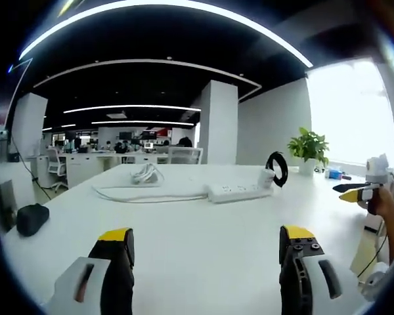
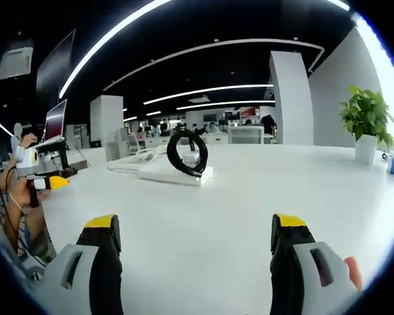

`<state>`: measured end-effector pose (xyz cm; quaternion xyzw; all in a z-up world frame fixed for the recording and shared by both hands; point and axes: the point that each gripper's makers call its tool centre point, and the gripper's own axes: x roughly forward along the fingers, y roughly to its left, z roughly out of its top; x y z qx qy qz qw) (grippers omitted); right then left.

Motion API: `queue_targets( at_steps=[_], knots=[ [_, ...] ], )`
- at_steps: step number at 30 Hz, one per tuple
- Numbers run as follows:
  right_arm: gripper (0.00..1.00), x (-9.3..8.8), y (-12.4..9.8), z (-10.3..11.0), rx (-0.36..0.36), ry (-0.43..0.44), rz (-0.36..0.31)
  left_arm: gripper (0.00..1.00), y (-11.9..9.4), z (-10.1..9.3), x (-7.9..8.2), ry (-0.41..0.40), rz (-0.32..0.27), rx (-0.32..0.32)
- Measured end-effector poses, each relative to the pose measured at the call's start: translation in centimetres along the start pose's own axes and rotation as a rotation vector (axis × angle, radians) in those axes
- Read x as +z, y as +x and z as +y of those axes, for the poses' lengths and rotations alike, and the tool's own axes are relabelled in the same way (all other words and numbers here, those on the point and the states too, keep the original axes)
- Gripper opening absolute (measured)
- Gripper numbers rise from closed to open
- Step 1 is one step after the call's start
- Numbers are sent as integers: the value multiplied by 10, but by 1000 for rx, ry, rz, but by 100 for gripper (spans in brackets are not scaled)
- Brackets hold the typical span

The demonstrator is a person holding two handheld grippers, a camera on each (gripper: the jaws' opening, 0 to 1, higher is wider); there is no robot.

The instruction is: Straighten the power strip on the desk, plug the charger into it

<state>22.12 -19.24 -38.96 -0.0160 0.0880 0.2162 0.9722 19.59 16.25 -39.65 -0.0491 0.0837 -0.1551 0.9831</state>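
Observation:
A white power strip lies slantwise at mid-desk, and its white cord runs left to a loose coil. At the strip's right end stands the white charger with its black cable loop. In the right gripper view the black cable loop rises over the power strip. My left gripper is open, well short of the strip. My right gripper is open with nothing in it. The right gripper also enters from the right edge, and the left gripper from the left edge.
A potted plant stands at the far right by the window, seen too as the plant. A black object lies near the desk's left edge. The white desk is bare between the jaws and the strip. Office desks and chairs fill the background.

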Motion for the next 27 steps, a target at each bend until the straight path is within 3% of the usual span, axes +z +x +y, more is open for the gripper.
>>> queue_targets(
  at_steps=[27],
  knots=[
    [94, -5, -5, -5, -13, 20, 16, 93, -4, -4, -3, 5, 21, -17]
  ],
)
